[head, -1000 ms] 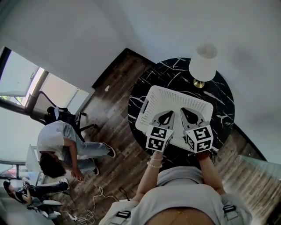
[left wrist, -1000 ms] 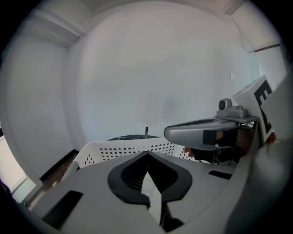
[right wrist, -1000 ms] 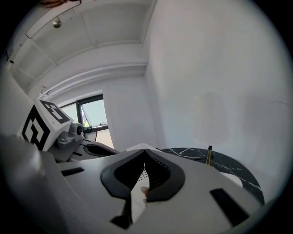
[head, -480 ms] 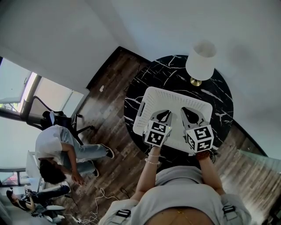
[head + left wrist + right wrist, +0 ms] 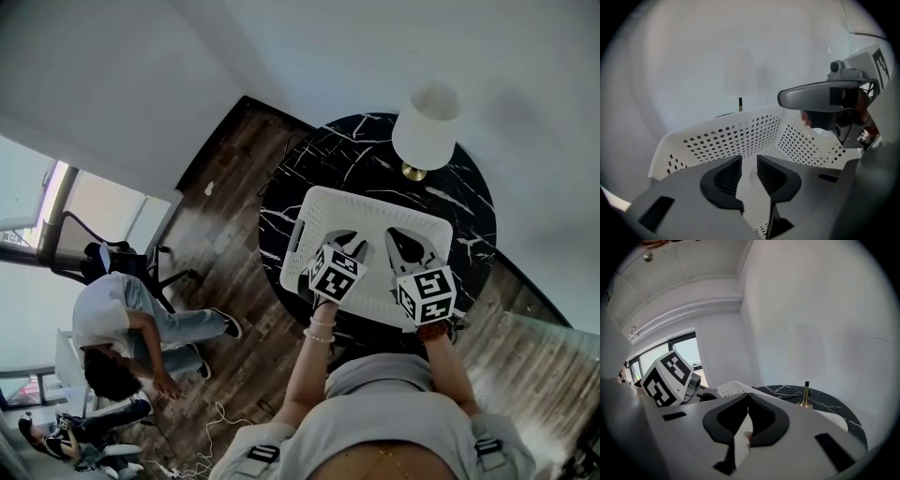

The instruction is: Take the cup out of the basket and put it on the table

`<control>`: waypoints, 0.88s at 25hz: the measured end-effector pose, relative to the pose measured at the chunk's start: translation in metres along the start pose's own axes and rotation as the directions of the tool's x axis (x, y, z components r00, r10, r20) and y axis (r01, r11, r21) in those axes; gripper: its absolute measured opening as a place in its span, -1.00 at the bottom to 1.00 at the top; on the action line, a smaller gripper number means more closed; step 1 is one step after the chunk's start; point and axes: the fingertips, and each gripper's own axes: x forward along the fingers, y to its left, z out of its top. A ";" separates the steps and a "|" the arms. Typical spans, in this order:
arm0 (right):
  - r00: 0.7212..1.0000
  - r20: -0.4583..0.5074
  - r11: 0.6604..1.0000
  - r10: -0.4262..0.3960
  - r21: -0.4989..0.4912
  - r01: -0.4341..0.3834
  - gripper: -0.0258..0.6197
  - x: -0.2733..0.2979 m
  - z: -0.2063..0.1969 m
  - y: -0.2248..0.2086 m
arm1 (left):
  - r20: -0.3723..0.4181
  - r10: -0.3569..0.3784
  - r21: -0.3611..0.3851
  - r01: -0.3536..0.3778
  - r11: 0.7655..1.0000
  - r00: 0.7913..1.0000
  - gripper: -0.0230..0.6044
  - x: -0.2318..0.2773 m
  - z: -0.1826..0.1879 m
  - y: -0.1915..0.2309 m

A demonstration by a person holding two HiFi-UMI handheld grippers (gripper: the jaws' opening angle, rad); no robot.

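A white perforated basket [image 5: 375, 197] stands on the round black marble table [image 5: 328, 159]. Both grippers hang over its near half. My left gripper [image 5: 347, 244] points down into the basket [image 5: 736, 136]. Its jaws [image 5: 749, 161] are opening, with only the basket floor and a faint pale round rim [image 5: 757, 174] showing in the gap; I cannot tell if that is the cup. My right gripper [image 5: 405, 244] is beside it, its fingertips touching [image 5: 749, 395], with nothing between them. In the head view the grippers hide any cup.
A lamp [image 5: 427, 127] with a white shade and brass foot [image 5: 805, 401] stands on the table's far side, close to the white wall. A person [image 5: 122, 323] sits on the wood floor at left, near an office chair [image 5: 117, 258] and cables [image 5: 202, 441].
The left gripper's marker cube has shifted up and left and tilted further over the basket. The right gripper has kept its place.
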 end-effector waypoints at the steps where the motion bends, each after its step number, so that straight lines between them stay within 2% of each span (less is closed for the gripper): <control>1: 1.000 -0.001 1.000 -0.003 0.001 0.003 -0.89 0.001 -0.001 -0.001 | -0.020 -0.018 0.011 0.019 1.000 1.000 -0.63 0.003 -0.003 -0.001; 3: 1.000 -0.005 1.000 -0.007 0.005 0.007 -0.89 0.002 -0.003 -0.003 | -0.064 -0.045 0.037 0.048 0.998 0.997 -0.52 0.010 -0.009 -0.003; 7: 1.000 -0.013 1.000 -0.009 0.010 0.009 -0.89 0.005 -0.006 -0.005 | -0.154 -0.062 0.100 0.078 0.992 0.986 -0.49 0.023 -0.022 -0.003; 11: 1.000 -0.023 1.000 -0.012 0.013 0.012 -0.89 0.009 -0.007 -0.006 | -0.204 -0.128 0.088 0.149 0.985 0.970 -0.48 0.035 -0.032 -0.008; 15: 0.999 -0.030 1.000 -0.017 0.017 0.018 -0.89 0.011 -0.008 -0.009 | -0.250 -0.158 0.093 0.186 0.978 0.955 -0.48 0.045 -0.041 -0.009; 19: 0.999 -0.034 1.000 -0.016 0.025 0.017 -0.89 0.013 -0.010 -0.012 | -0.251 -0.221 0.056 0.243 0.968 0.942 -0.48 0.055 -0.048 -0.016; 22: 0.999 -0.041 0.999 -0.014 0.031 0.015 -0.89 0.016 -0.011 -0.012 | -0.251 -0.225 0.050 0.245 0.968 0.942 -0.48 0.059 -0.049 -0.016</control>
